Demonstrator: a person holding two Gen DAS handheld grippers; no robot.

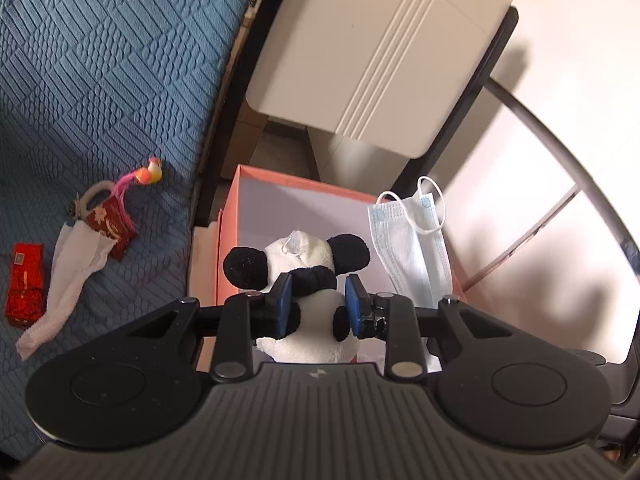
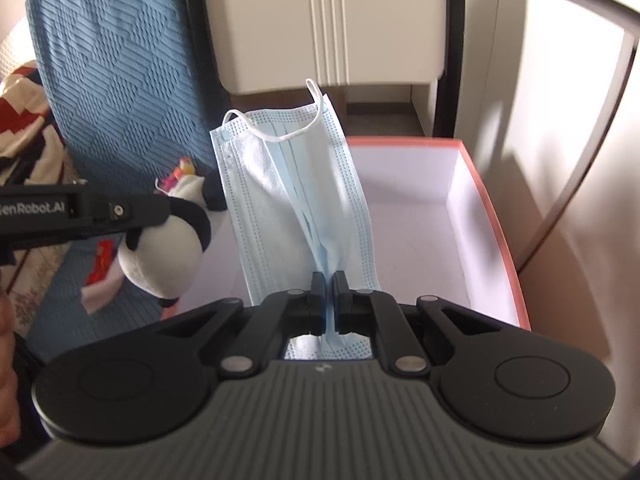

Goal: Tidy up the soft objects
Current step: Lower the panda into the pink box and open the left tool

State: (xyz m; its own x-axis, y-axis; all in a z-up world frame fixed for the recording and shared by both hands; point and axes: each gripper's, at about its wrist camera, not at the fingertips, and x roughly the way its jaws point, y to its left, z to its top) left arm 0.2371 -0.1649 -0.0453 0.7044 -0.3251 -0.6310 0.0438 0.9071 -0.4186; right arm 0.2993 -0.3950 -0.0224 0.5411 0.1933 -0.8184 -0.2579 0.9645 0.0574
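The left gripper (image 1: 318, 304) has its blue pads pressed into the sides of a plush panda (image 1: 308, 280), pinching the toy around its middle so that the round black ears stick up just ahead of the fingers. The panda hangs over the near edge of an open box (image 1: 240, 188) with coral-pink walls and a pale lining, which sits directly ahead of and below that gripper. Off to the right of the panda, the right gripper (image 2: 329, 300) has its jaws drawn almost together on the lower part of a light blue face mask (image 2: 288, 184); the mask rises straight up from the fingers, bunched where it is gripped and fanning out above, with a white ear loop (image 2: 280, 134) curling across its top edge. Beyond the mask and slightly to its right lies the box's bare interior, its far wall and right rim (image 2: 496, 232) in plain sight. To the left of the left gripper spreads a blue quilted cover (image 1: 100, 80), and lying on it are a small red pouch with a pink tassel (image 1: 110, 220), a white cloth (image 1: 76, 272) trailing from beneath it, and a red packet (image 1: 26, 284) nearer the edge. Ahead of the box stands a white cabinet (image 1: 360, 52).
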